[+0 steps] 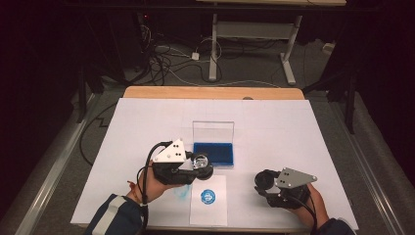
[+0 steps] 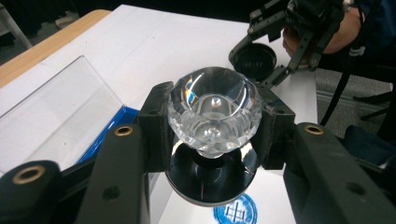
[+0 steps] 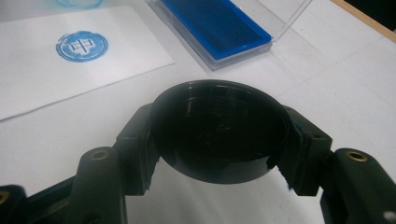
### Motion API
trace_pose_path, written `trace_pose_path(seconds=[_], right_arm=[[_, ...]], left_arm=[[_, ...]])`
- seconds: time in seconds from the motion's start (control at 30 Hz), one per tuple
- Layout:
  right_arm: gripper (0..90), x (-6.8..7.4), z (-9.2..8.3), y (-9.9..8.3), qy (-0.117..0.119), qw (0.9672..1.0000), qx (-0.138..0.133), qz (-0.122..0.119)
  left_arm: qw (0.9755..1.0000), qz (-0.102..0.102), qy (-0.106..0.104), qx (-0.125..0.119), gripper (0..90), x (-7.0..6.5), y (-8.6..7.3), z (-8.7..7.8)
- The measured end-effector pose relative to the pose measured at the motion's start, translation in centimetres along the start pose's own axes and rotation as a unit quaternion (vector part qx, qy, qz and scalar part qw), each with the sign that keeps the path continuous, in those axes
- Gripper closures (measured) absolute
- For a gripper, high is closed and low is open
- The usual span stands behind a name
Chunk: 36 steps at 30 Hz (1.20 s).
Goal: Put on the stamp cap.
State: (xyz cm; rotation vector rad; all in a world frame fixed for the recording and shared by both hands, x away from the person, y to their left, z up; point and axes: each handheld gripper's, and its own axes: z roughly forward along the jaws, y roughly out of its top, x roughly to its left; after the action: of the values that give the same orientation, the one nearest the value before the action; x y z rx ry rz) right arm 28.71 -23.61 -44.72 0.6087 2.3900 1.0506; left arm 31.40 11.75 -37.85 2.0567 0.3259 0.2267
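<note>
A person is sitting at a white-covered surface (image 1: 274, 122), holding a black two-jaw gripper in each hand. The landmark is an open clear plastic case with a blue ink pad (image 1: 213, 152), lying near the middle of the surface with its lid standing up behind it.

The left gripper (image 1: 199, 164) is hovering just in front of the ink pad case, toward the person. Its jaws are clenched on a clear faceted crystal-like stamp with a round black base (image 2: 213, 114); in the left gripper view the pads are pressing against the stamp's clear knob from both sides, with the black base showing underneath.

Just in front of the ink pad case, below the stamp, a small white sheet of paper (image 1: 209, 213) is lying flat on the surface, bearing a round blue stamped mark (image 1: 209, 197).

The right gripper (image 1: 264, 182) is sitting to the right of the ink pad case and nearer the person. It is grasping a round black plastic cap (image 3: 219, 135), hollow side up, held between its jaws just above the surface.
</note>
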Motion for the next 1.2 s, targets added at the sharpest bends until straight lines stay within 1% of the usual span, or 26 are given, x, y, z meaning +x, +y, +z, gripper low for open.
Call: trace_pose_path(seconds=[0.1,0.13,0.2,0.3,0.37,0.43,0.47,0.5,0.53,0.57,0.67,0.8,0.87,1.0,1.07,1.13,1.17,1.2], right_arm=[[38.3,0.2,0.1,0.2,0.003,1.0,-0.001,0.0],[38.3,0.2,0.2,0.2,0.004,1.0,-0.002,-0.001],[38.3,0.4,0.3,0.4,0.005,1.0,-0.003,-0.003],[38.3,0.7,0.6,0.8,0.009,0.9999,-0.007,-0.002],[38.3,0.9,0.9,1.1,0.023,0.9996,-0.016,0.007],[38.3,1.4,1.3,1.5,0.026,0.9995,-0.016,0.001],[38.3,1.6,1.4,1.7,0.029,0.9994,-0.018,-0.002],[38.2,1.8,1.6,1.9,0.033,0.9992,-0.022,0.003],[38.3,2.0,1.8,2.1,0.035,0.9991,-0.024,0.002],[38.3,2.2,1.9,2.3,0.037,0.999,-0.027,-0.002],[38.3,2.8,2.6,2.8,0.039,0.9988,-0.028,-0.009],[38.3,3.2,3.4,3.4,0.054,0.9979,-0.036,-0.001],[38.3,3.5,3.8,3.6,0.057,0.9977,-0.036,0.001],[38.3,3.8,4.5,4.2,0.064,0.997,-0.043,0.007],[38.3,4.0,4.8,4.4,0.069,0.9966,-0.044,0.006],[38.3,4.2,5.0,4.7,0.072,0.9964,-0.045,0.003],[38.3,4.3,5.1,4.8,0.074,0.9962,-0.047,0.004],[38.3,4.4,5.2,5.0,0.075,0.9961,-0.046,0.007]], left_arm=[[1.0,0.001,-0.001,-0.005,54.1,-0.1,0.4,0.2],[1.0,0.002,-0.005,-0.007,54.1,0.0,0.5,0.2],[0.9999,0.005,-0.004,-0.008,54.1,-0.1,0.8,0.4],[0.9998,0.008,-0.013,-0.012,54.1,-0.1,1.1,0.8],[0.9997,0.01,-0.021,-0.013,54.1,-0.2,1.2,1.0],[0.9997,0.011,-0.019,-0.011,54.0,-0.3,1.3,1.3],[0.9996,0.01,-0.023,-0.012,54.0,-0.3,1.3,1.5],[0.9996,0.01,-0.022,-0.012,54.0,-0.3,1.3,1.6],[0.9996,0.01,-0.022,-0.01,54.0,-0.3,1.4,1.8],[0.9995,0.01,-0.027,-0.011,54.1,-0.4,1.4,1.9],[0.9995,0.011,-0.028,-0.011,54.1,-0.6,1.6,2.4],[0.9993,0.011,-0.034,-0.013,54.1,-0.8,1.8,3.0],[0.9991,0.014,-0.037,-0.014,54.0,-0.9,1.9,3.2],[0.9988,0.012,-0.042,-0.021,54.1,-1.1,2.0,3.5],[0.9987,0.015,-0.045,-0.02,54.1,-1.3,2.0,3.6],[0.9987,0.015,-0.044,-0.023,54.1,-1.4,2.0,3.8],[0.9984,0.016,-0.049,-0.021,54.0,-1.5,2.0,3.9],[0.9984,0.015,-0.05,-0.022,54.0,-1.5,1.9,3.9]])
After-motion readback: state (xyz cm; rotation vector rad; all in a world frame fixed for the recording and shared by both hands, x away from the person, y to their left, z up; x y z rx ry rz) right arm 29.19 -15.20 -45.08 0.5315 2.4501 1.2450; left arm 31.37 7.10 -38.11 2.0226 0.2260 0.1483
